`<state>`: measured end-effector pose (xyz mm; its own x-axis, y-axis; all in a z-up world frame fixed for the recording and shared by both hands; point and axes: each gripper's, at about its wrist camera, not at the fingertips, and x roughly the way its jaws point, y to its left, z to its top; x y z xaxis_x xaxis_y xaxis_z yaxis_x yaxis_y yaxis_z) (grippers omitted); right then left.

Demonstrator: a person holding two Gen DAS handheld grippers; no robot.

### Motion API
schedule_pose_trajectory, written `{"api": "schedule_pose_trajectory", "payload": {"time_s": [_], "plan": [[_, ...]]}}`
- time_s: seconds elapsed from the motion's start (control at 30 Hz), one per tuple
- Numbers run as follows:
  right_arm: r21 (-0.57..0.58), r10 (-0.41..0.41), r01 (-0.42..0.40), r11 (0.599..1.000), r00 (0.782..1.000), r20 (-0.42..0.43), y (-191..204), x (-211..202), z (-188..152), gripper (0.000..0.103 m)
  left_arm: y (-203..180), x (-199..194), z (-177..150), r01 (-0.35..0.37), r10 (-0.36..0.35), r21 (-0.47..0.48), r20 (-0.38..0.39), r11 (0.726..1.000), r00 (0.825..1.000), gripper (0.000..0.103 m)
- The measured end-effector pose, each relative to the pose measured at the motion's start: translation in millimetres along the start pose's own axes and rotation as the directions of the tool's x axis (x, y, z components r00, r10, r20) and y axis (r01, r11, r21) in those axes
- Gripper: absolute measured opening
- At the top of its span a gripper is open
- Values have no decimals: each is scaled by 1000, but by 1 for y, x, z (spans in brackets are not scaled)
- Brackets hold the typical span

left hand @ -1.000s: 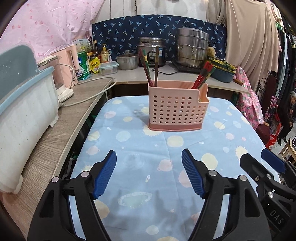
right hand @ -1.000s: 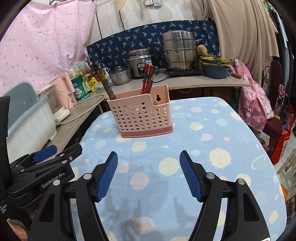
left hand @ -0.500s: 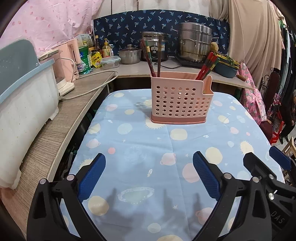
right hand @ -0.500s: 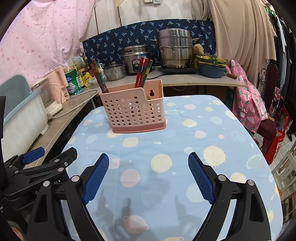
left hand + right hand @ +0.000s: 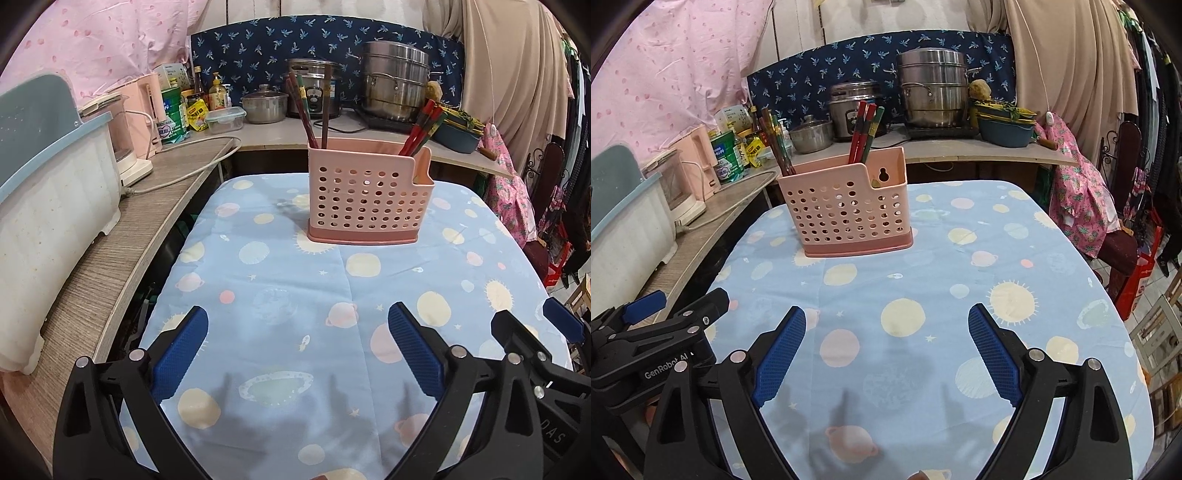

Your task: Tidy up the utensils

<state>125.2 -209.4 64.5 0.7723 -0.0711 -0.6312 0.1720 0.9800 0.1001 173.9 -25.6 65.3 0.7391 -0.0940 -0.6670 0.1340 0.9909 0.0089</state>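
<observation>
Both your grippers, left [image 5: 297, 345] and right [image 5: 886, 349], are opening, empty; chopsticks [image 5: 308, 110] sorted in caddy [image 5: 367, 197] at 12 o'clock.

A home kitchen — steamer pot [image 5: 395, 85], rice cooker [image 5: 314, 88] and small pot [image 5: 264, 107] line the counter [image 5: 258, 134], clothes hanging right of it.

Evenly bright and sharp; fisheye bends the edges, soft shadows on the tablecloth [image 5: 295, 332].
</observation>
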Motion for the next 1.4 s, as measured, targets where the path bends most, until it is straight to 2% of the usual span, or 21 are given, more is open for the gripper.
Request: {"api": "schedule_pose_trajectory", "payload": {"time_s": [0.77, 1.4], "plan": [[-18, -6, 6, 1000, 1000, -4, 7, 6, 2, 88, 0, 3, 2, -38, 37, 21, 11, 999, 999, 94], [-20, -10, 10, 1000, 1000, -4, 7, 6, 3, 88, -1, 4, 1, -18, 18, 18, 0, 1000, 1000, 94]]}}
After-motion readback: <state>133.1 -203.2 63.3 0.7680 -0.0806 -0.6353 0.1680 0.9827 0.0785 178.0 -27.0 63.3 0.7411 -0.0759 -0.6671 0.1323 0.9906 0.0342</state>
